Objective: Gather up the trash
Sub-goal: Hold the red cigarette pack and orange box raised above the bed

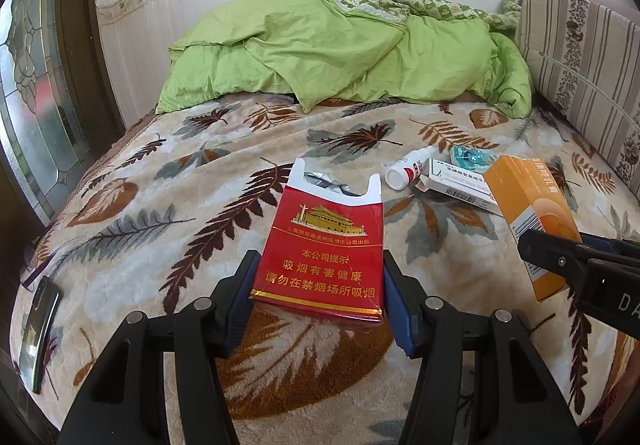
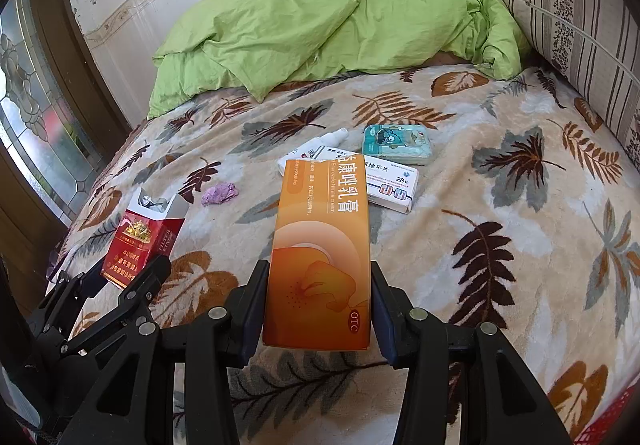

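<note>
In the left wrist view, the left gripper (image 1: 318, 285) is clenched on a red cigarette pack (image 1: 324, 245) with its torn top open, held above the leaf-patterned blanket (image 1: 160, 245); a white bottle (image 1: 404, 169) lies far right. In the right wrist view, the right gripper (image 2: 318, 309) grasps an orange cream box (image 2: 320, 257), with a white pill box (image 2: 394, 185), a teal tissue packet (image 2: 398, 145) and a purple crumpled wad (image 2: 220, 193) farther off on the blanket.

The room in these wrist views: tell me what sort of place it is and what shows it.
Most likely a bedroom in a home. A bed covered by a leaf-print blanket fills both views, a crumpled green quilt lies at its far end, and a striped pillow leans at the right.
</note>
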Available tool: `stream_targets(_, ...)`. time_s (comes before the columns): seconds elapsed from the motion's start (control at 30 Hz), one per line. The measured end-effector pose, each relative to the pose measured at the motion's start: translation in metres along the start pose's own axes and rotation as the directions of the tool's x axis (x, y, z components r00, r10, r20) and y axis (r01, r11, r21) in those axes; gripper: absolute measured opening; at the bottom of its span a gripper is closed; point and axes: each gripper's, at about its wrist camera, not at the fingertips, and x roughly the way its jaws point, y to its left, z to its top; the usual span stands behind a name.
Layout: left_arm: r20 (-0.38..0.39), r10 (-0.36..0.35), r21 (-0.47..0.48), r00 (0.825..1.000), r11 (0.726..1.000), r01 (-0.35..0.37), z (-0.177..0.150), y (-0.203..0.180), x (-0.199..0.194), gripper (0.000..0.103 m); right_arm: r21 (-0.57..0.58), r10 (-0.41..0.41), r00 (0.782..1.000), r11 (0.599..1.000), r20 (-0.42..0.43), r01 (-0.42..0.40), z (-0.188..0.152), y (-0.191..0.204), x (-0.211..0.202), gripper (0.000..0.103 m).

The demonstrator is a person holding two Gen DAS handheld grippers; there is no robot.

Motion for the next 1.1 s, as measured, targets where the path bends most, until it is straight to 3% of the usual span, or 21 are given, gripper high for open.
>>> stream_targets(1.1, -0.002, -0.001, 0.004, 1.000, 1.000, 0.001, -0.0003, -0.0030, -0.0008, 0.057, 0.014, -0.009, 1.000, 1.000, 0.001, 0.009, 0.0014, -0.0046, -0.0024, 0.050)
